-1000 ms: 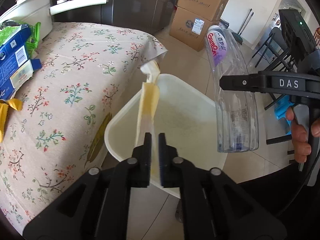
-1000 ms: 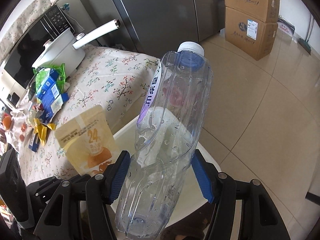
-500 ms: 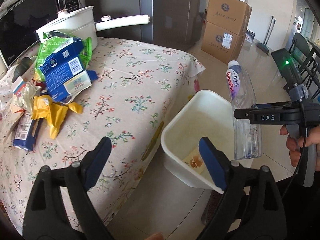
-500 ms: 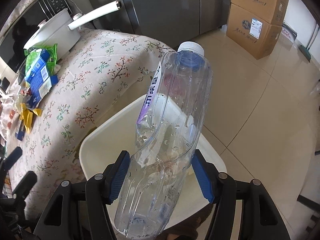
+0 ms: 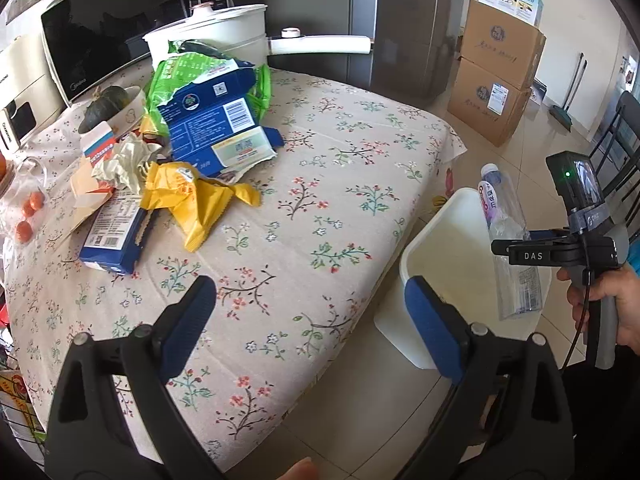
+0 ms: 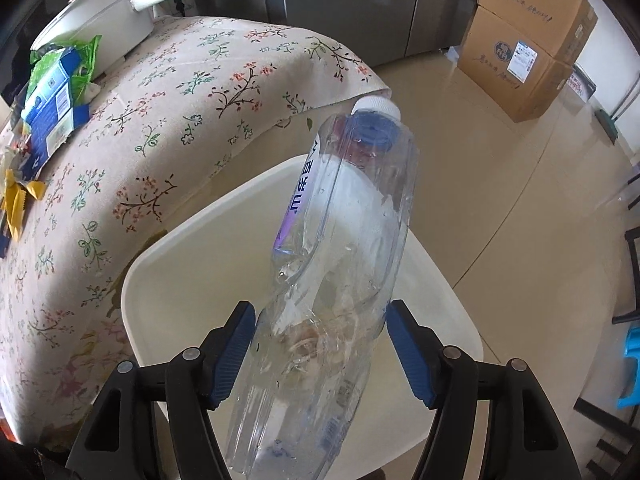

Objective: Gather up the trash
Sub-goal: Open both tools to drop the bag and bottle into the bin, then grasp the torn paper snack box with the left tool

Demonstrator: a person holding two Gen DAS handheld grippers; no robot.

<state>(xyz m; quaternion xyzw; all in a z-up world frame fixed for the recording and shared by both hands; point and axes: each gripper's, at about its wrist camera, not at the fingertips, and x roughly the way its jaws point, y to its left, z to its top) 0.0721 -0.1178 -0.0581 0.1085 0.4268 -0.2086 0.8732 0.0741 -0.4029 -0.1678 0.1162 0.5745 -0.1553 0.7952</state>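
My left gripper is open and empty above the near edge of the floral-cloth table. A pile of trash lies at the table's far left: a yellow wrapper, a torn blue carton, a green bag and crumpled paper. My right gripper is shut on a clear plastic bottle with a white cap, held over the white bin. The bottle and the bin also show in the left wrist view, right of the table.
A white pot with a long handle, a microwave and a dark squash stand at the table's back. Stacked cardboard boxes and a refrigerator are beyond. Chairs stand at the right on the tiled floor.
My left gripper opened, dropped the yellow packet into the bin, and swung left over the table. My right gripper kept hold of the bottle and tipped it over the bin.
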